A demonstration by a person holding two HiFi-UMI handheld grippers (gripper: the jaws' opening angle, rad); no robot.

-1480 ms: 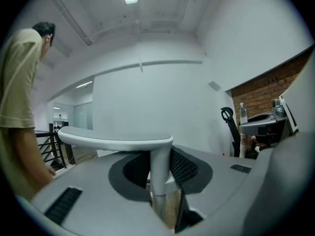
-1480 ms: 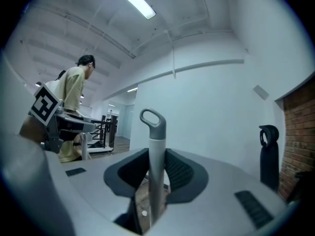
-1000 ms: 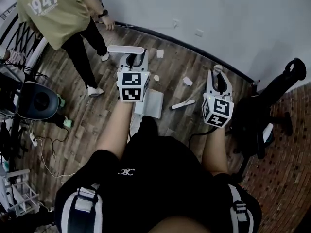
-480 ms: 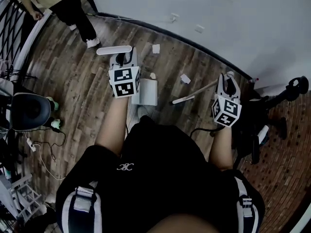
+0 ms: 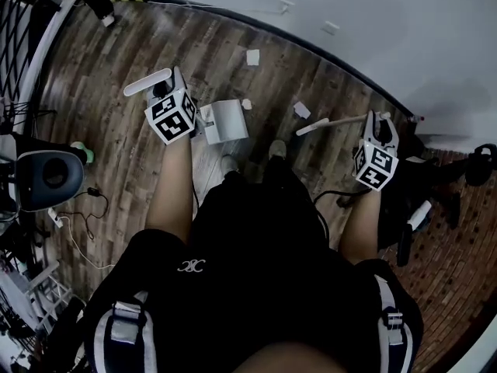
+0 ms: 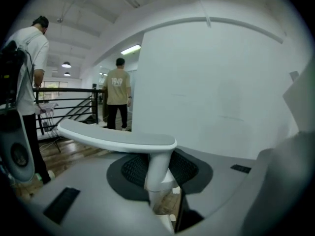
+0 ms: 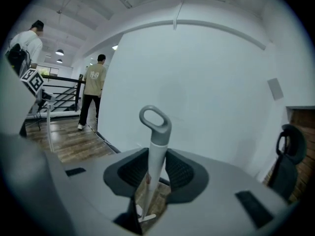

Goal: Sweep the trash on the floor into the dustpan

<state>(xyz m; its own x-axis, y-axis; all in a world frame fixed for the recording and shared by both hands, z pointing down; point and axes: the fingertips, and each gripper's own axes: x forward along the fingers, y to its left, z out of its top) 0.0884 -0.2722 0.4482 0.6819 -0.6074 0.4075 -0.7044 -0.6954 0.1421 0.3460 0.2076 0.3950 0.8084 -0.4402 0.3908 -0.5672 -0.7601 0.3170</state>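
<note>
My left gripper [image 5: 163, 95] is shut on the stem of the white dustpan's long handle [image 6: 158, 168], whose flat top bar [image 6: 118, 136] lies across above the jaws. The dustpan [image 5: 225, 120] rests on the wooden floor just right of that gripper. My right gripper [image 5: 380, 127] is shut on the grey broom stick [image 7: 156, 146], which ends in a loop. The broom head [image 5: 312, 127] lies low, to the left of that gripper. White paper scraps [image 5: 252, 57] [image 5: 301, 109] lie on the floor beyond the dustpan, and a small one [image 5: 246, 103] sits at its far edge.
A white wall with a dark baseboard [image 5: 311, 53] runs across the back. A black office chair [image 5: 435, 200] stands at the right. At the left are a railing [image 5: 31, 45], a round black device [image 5: 46, 173] and cables. Another person [image 6: 117, 97] stands by the railing.
My left gripper has moved left with the dustpan. My right gripper has moved right with the broom, drawing its head nearer the wall. The other person has walked off to the top left.
</note>
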